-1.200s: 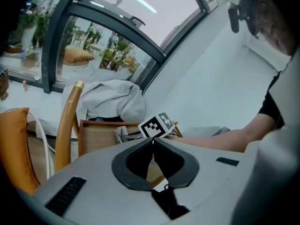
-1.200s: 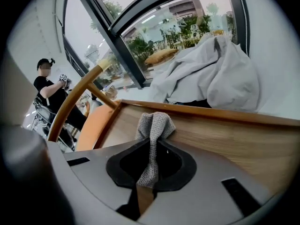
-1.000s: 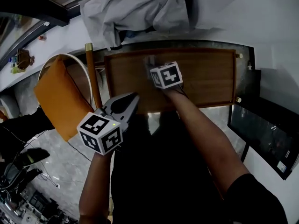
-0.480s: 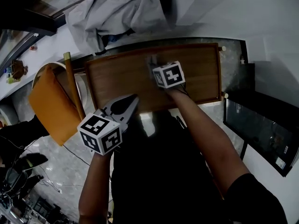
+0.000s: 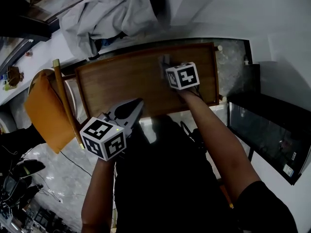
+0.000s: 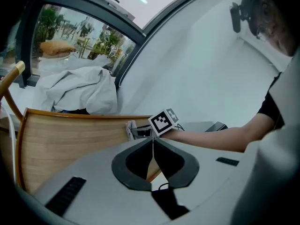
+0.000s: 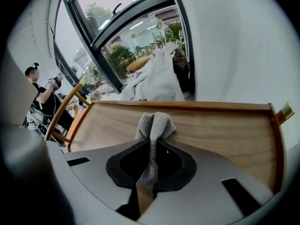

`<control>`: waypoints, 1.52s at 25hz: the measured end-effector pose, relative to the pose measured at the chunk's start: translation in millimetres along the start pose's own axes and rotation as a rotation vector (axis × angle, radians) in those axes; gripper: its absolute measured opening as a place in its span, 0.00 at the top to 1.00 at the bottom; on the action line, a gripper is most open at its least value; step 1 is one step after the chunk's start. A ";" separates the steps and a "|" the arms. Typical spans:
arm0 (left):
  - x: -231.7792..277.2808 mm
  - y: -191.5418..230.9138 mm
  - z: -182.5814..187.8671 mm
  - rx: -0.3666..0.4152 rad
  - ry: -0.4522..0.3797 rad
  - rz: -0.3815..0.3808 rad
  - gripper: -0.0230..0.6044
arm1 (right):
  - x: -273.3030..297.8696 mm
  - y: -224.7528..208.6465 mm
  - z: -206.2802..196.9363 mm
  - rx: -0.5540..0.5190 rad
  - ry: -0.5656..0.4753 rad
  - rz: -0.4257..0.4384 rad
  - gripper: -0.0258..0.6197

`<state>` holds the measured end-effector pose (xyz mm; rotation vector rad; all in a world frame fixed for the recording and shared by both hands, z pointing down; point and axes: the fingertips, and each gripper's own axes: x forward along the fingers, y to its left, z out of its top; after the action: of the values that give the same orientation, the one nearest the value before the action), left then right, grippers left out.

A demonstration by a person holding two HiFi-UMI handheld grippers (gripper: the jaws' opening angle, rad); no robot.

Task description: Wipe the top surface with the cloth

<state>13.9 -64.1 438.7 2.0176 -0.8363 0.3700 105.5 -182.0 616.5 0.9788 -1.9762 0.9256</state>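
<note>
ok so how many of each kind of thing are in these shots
grippers: 2 (left gripper, right gripper)
small grey knitted cloth: 1
brown wooden table top: 1
wooden chair with orange seat: 1
crumpled pale grey sheet: 1
total: 6

Wooden tabletop (image 5: 121, 81), raised rim; grey cloth (image 7: 154, 123) bunched directly on bare surface.

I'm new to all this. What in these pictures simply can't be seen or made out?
- Head view: the right gripper covers most of the grey knitted cloth, hiding where it meets the brown wooden table top.
- Head view: the person's right forearm hides part of the table top's near edge.
- Right gripper view: the far person is too small to make out.
</note>
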 end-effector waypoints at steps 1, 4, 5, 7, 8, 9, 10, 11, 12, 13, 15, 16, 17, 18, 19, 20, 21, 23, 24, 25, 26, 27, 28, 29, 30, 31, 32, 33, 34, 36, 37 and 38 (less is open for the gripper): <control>3.6 -2.9 -1.2 0.001 0.004 -0.004 0.93 | -4.0 -8.8 -1.1 0.003 -0.004 -0.011 0.89; 14.1 -10.7 -2.3 0.013 0.017 -0.018 0.93 | -14.8 -34.9 -5.3 0.017 -0.011 -0.043 0.89; 17.1 -12.5 -1.7 0.017 0.020 -0.023 0.93 | -18.8 -43.3 -5.9 0.024 -0.012 -0.055 0.89; 22.2 -15.1 0.0 0.023 0.026 -0.029 0.93 | -27.0 -59.6 -7.2 0.036 -0.015 -0.082 0.89; 24.3 -16.2 0.7 0.026 0.029 -0.032 0.93 | -30.7 -67.4 -8.3 0.043 -0.015 -0.096 0.89; 26.1 -17.2 1.2 0.029 0.032 -0.034 0.93 | -34.4 -75.0 -9.7 0.049 -0.014 -0.110 0.89; 27.6 -18.4 1.5 0.031 0.034 -0.037 0.93 | -38.0 -82.3 -11.1 0.053 -0.013 -0.125 0.89; 28.7 -19.6 1.6 0.034 0.037 -0.038 0.93 | -41.6 -89.4 -12.5 0.055 -0.013 -0.140 0.89; 29.6 -20.8 1.7 0.037 0.039 -0.040 0.93 | -45.3 -96.2 -13.6 0.054 -0.012 -0.156 0.89; 30.2 -21.8 1.9 0.038 0.040 -0.041 0.93 | -48.8 -102.6 -14.6 0.051 -0.011 -0.172 0.89; 30.6 -22.8 2.3 0.040 0.042 -0.041 0.93 | -55.1 -114.2 -16.2 0.052 -0.006 -0.202 0.89; 30.5 -22.9 2.3 0.040 0.042 -0.040 0.93 | -57.6 -119.5 -17.0 0.059 -0.004 -0.213 0.89; 30.2 -22.9 2.1 0.041 0.042 -0.040 0.93 | -60.0 -124.6 -17.8 0.070 -0.003 -0.223 0.89; 29.6 -22.8 1.7 0.041 0.041 -0.039 0.93 | -62.5 -129.7 -18.6 0.082 -0.004 -0.234 0.89; 28.7 -22.6 1.3 0.041 0.041 -0.038 0.93 | -65.1 -134.8 -19.3 0.094 -0.005 -0.246 0.89; 27.5 -22.1 0.8 0.041 0.040 -0.037 0.93 | -67.9 -139.6 -20.2 0.106 -0.006 -0.258 0.89; 26.1 -21.4 0.3 0.040 0.039 -0.035 0.93 | -70.6 -144.1 -21.2 0.118 -0.008 -0.271 0.89; 22.9 -19.6 -0.8 0.039 0.036 -0.031 0.93 | -75.3 -151.4 -23.5 0.134 -0.009 -0.293 0.89; 21.4 -18.5 -1.3 0.039 0.035 -0.029 0.93 | -77.3 -154.4 -24.4 0.138 -0.008 -0.303 0.89; 19.9 -17.6 -1.9 0.038 0.033 -0.028 0.93 | -79.2 -157.2 -25.2 0.142 -0.007 -0.313 0.89; 18.4 -16.8 -2.4 0.038 0.031 -0.027 0.93 | -81.1 -159.9 -25.8 0.146 -0.006 -0.323 0.89; 16.8 -16.2 -3.0 0.037 0.029 -0.027 0.93 | -82.8 -162.4 -26.2 0.152 -0.006 -0.332 0.89; 15.2 -15.6 -3.8 0.036 0.028 -0.026 0.93 | -84.2 -164.6 -26.8 0.159 -0.007 -0.341 0.89; 13.6 -15.1 -4.7 0.035 0.026 -0.025 0.93 | -85.4 -166.3 -27.5 0.165 -0.008 -0.348 0.89; 11.9 -14.7 -5.6 0.034 0.024 -0.025 0.93 | -86.3 -167.7 -28.4 0.172 -0.009 -0.353 0.89; 10.1 -14.2 -6.2 0.032 0.022 -0.024 0.93 | -87.1 -169.0 -29.3 0.178 -0.008 -0.359 0.89; 7.9 -13.6 -6.4 0.031 0.019 -0.024 0.93 | -87.7 -170.2 -29.9 0.184 -0.007 -0.366 0.89; 5.1 -12.6 -6.5 0.030 0.015 -0.023 0.93 | -88.1 -171.2 -30.2 0.192 -0.006 -0.374 0.89; 1.8 -11.2 -6.6 0.028 0.012 -0.022 0.93 | -88.4 -171.6 -30.3 0.202 -0.006 -0.384 0.89; -7.1 -7.3 -7.3 0.019 0.003 -0.019 0.93 | -89.4 -167.2 -27.5 0.205 -0.020 -0.398 0.89; -12.9 -4.7 -7.5 0.012 -0.003 -0.019 0.93 | -89.7 -160.2 -23.5 0.188 -0.038 -0.393 0.89; -19.7 -1.5 -7.7 0.007 -0.009 -0.018 0.93 | -89.8 -149.3 -18.1 0.169 -0.061 -0.377 0.89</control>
<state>1.1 -49.0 431.3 2.0337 -0.8229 0.3542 277.2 -205.2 590.8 1.4316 -1.6980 0.8640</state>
